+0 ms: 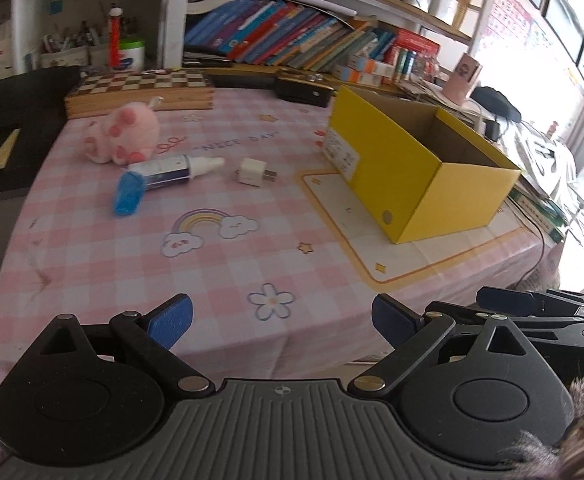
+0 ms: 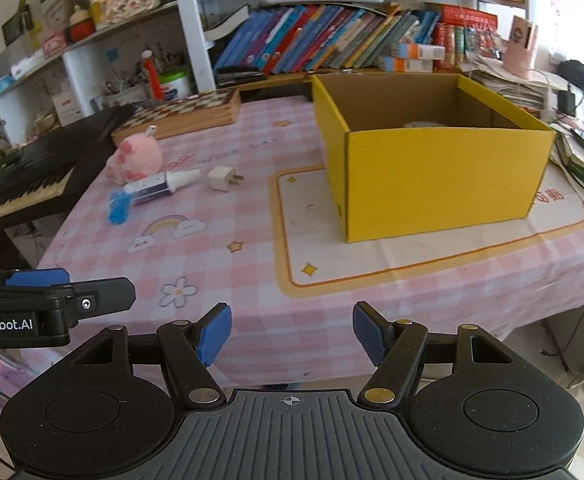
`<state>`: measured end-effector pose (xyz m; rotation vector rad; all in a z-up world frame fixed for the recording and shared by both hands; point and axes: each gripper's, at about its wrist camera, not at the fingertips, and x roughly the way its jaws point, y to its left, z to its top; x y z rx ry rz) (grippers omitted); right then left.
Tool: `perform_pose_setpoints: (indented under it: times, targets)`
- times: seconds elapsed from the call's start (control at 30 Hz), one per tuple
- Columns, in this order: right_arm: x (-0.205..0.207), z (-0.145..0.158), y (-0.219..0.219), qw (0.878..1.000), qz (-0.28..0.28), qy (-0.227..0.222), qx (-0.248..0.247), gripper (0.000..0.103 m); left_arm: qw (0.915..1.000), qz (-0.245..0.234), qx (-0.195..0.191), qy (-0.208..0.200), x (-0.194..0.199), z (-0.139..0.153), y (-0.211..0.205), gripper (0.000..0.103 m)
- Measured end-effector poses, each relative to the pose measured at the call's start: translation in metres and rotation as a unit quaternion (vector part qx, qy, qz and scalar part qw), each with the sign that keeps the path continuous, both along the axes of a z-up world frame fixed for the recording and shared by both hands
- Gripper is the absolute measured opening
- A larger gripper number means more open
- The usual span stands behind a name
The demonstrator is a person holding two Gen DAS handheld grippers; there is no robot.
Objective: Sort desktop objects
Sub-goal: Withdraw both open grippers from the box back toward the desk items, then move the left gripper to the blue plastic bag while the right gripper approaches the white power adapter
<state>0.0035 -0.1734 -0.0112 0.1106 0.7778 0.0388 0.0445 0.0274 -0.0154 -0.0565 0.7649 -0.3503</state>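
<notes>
— Two claws hang at the near edge of the bench (image 1: pixel 91 240), both off its pink checked cloth. How much room is there?

— Plenty. The near half of the cloth is bare print: a rainbow, a flower, stars. The yellow box (image 2: pixel 444 176) stands on the right on a white mat with an orange border, its top open, something pale lying inside that I cannot make out. A chessboard (image 1: pixel 143 88) lies along the far edge, a keyboard (image 2: pixel 15 184) sits off the left side, and bookshelves rise behind.

— And the claws?

— Left claw (image 1: pixel 281 320): jaws wide apart, holding and touching nothing. Right claw (image 2: pixel 292 330): jaws likewise apart, with nothing between them. They hover side by side.

— The things to sort?

— Clustered far left, well apart from the box. The pink plush toy (image 1: pixel 123 134) lies farthest; just in front of it lies the white-capped tube (image 1: pixel 171 168), its tail touching the blue clip (image 1: pixel 127 194); the white plug adapter (image 1: pixel 253 172) lies just right of the tube's cap.

— Any writing?

— "NICE DAY" on the cloth, "enRobot.AI" on the left claw's side, and a white label on the box too blurred to read.
</notes>
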Motion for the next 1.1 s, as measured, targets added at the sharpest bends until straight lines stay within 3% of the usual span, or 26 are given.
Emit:
perform_pose_setpoints:
  times: [0.43, 1.1]
  targets:
    - [0.019, -0.001, 0.025, 0.999, 0.034, -0.012, -0.018, 0.069, 0.9994, 0.025, 0.013, -0.019, 0.007, 0.0, 0.012, 0.097]
    - [0.071, -0.008, 0.051, 0.996, 0.079, -0.022, -0.021, 0.069, 0.996, 0.082, 0.028, -0.022, 0.054, -0.004, 0.04, 0.097]
